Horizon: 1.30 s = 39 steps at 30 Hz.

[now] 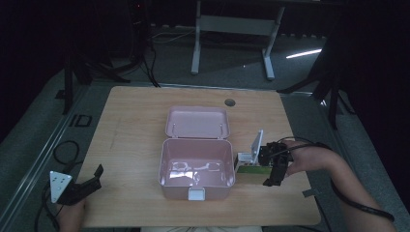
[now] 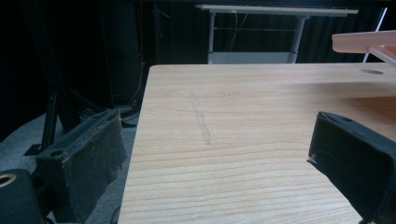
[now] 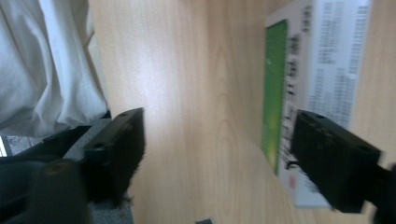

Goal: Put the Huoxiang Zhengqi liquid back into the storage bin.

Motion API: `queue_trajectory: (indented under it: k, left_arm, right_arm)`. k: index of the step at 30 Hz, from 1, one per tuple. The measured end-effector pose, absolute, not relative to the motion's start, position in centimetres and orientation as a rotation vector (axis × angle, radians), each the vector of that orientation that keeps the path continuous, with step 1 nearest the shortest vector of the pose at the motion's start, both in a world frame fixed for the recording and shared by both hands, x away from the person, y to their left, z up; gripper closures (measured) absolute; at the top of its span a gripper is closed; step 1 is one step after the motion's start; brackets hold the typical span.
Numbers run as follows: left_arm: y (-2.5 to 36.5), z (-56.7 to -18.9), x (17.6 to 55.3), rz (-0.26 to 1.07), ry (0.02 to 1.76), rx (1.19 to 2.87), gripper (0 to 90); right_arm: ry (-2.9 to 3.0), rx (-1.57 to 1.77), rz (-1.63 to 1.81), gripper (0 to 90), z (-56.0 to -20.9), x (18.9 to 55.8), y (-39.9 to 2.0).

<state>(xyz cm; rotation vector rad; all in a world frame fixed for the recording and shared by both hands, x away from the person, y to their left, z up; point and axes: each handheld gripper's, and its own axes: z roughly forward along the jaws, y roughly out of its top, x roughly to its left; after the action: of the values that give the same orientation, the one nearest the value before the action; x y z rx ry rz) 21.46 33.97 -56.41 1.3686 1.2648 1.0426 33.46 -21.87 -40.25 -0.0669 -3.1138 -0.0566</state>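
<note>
A: Right hand pose?
B: Right hand [image 1: 309, 159] comes in from the bottom right, forearm angled across the bench [image 1: 135, 111] edge, wrist bent so the right gripper [image 1: 270, 180] points back toward the person's side. Right gripper view confirms: white shirt [image 3: 42, 60] at the left of that view, bench grain running up the picture.

A: Jaws?
B: Wide apart, nothing between the pads. In the right gripper view the green-and-white printed box [image 3: 313, 70] lies flat on the bench beside the right-hand jaw, partly behind it; contact can't be told, view is blurred.

A: Where's that box on the bench?
B: High view: box [image 1: 249, 169] sits just beside the right wall of the open pink lidded case [image 1: 196, 174], under the right gripper. A white card-like piece [image 1: 256, 145] stands tilted above it.

A: Left hand?
B: Left hand [image 1: 72, 215] low at the bottom left corner, left gripper [image 1: 94, 180] at the bench edge pointing in toward the case, well apart from it. Jaws wide, holding nothing; bare bench between them in the left gripper view.

A: Case state?
B: Lid up and tipped back.
</note>
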Motion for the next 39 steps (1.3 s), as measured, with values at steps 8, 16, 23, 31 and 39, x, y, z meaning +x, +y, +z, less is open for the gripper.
queue_trajectory:
  k: [8,16,23,31,39]
  left_arm:
    - [34.0,-56.4,21.5,1.041,1.263,1.370,3.9]
    - [34.0,-56.4,21.5,1.040,1.263,1.370,3.9]
    - [34.0,-56.4,21.5,1.040,1.262,1.372,3.9]
    - [34.0,-56.4,21.5,1.041,1.262,1.374,3.9]
    - [33.9,-56.4,21.5,1.041,1.260,1.374,3.9]
  right_arm:
    - [-3.153,-0.079,-0.049,22.4,-39.0,35.4,-21.9]
    - [-3.180,-0.062,-0.036,28.8,-39.8,37.3,-21.7]
    - [-3.177,-0.081,-0.003,34.5,-41.1,38.6,-21.7]
    - [-3.153,-0.084,0.042,45.6,-43.3,39.9,-21.5]
    - [-3.138,-0.073,0.063,51.2,-44.6,40.0,-21.2]
